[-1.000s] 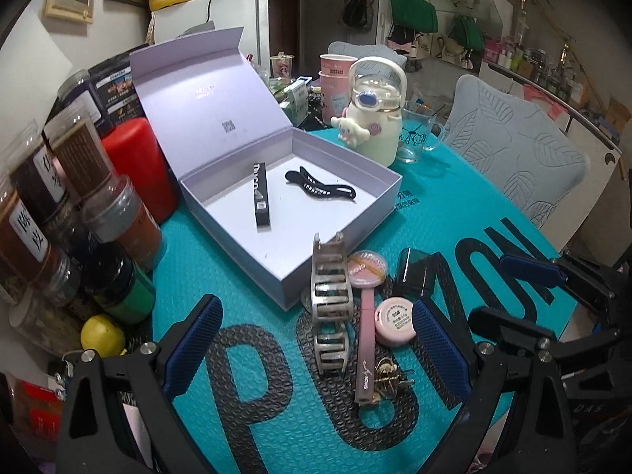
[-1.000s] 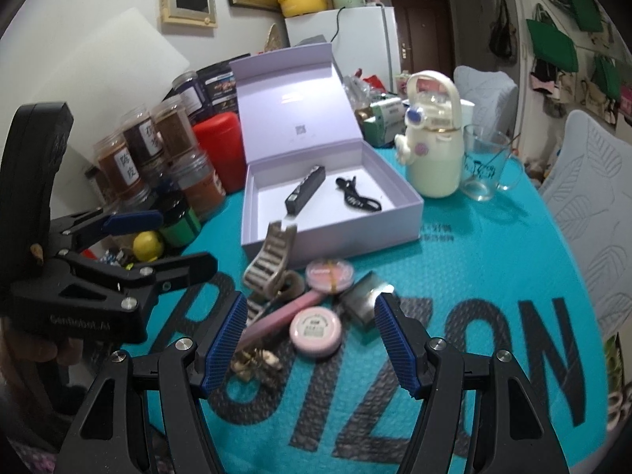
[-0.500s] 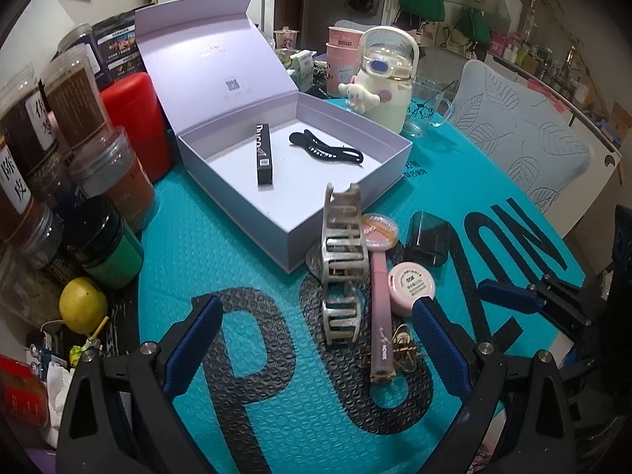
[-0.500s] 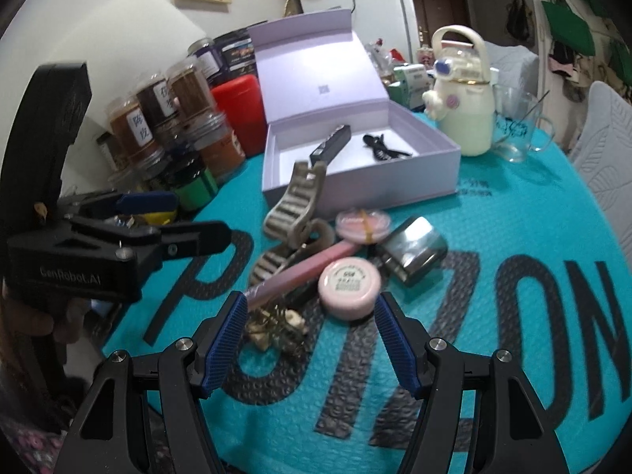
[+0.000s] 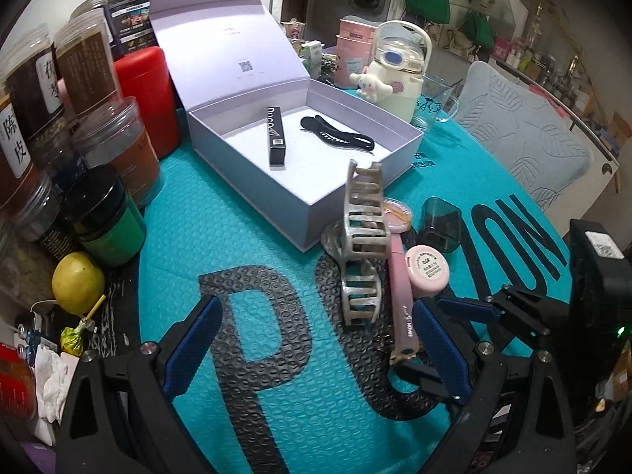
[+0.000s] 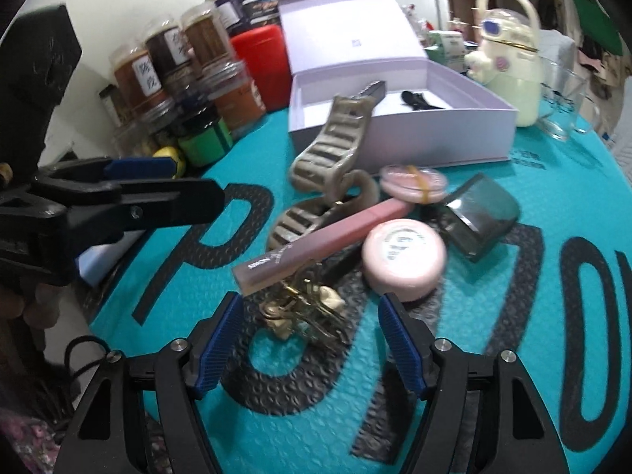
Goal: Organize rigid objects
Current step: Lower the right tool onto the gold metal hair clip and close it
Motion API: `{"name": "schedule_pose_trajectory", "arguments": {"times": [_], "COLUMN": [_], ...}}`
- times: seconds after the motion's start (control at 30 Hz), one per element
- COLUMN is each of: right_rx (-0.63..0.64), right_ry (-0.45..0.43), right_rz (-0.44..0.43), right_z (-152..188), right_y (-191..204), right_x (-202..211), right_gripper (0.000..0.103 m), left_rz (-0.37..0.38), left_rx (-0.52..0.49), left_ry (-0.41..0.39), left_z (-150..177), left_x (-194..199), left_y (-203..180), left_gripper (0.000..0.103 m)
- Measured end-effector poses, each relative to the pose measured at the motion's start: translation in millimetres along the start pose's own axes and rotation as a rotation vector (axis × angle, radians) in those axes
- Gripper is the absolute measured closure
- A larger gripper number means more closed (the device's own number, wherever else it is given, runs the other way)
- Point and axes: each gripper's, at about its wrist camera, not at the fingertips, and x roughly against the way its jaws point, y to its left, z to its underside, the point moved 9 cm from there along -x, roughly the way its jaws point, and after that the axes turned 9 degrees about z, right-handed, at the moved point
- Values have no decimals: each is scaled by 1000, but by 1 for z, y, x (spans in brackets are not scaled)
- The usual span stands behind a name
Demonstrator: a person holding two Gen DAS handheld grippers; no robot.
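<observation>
Both tools released over the clutter in front of the open box

The teal surface (image 5: 252, 245) carries the lilac box (image 5: 300, 158) at twelve o'clock, already holding a black tube and a black clip; at its front sit the grey claw clip (image 6: 328, 146), the pink tube (image 6: 316, 245), the round pink compact (image 6: 403, 260) and the small gold clip (image 6: 304, 316). The right tool (image 6: 308, 339) is opening, nothing gripped, with the gold clip between its fingers at twelve o'clock. Best to centre on that clip and avoid the pink tube just above. The left tool (image 5: 316, 351) gapes empty; the claw clip lies at one o'clock.
</observation>
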Motion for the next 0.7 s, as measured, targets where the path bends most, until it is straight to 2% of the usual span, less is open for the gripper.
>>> {"name": "schedule_pose_trajectory", "arguments": {"times": [0.23,0.3,0.5,0.7], "right_rx": [43,36,19,0], "right_ry": [-11,-21,-8,-1], "right_rz": [32,42,1,13], "right_z": [-1,-2,5,16], "right_y": [7,5,-2,-17], "right_x": [-11,-11,-2,15], "right_gripper": [33,54,55,55], "left_rz": [-19,-21,12,45], "left_rx": [15,19,29,12], "left_ry": [8,18,39,60], "left_z": [2,2,3,1], "left_x": [-6,-11,-23,-40], "left_y": [9,11,8,-5], "left_gripper": [5,5,5,5]}}
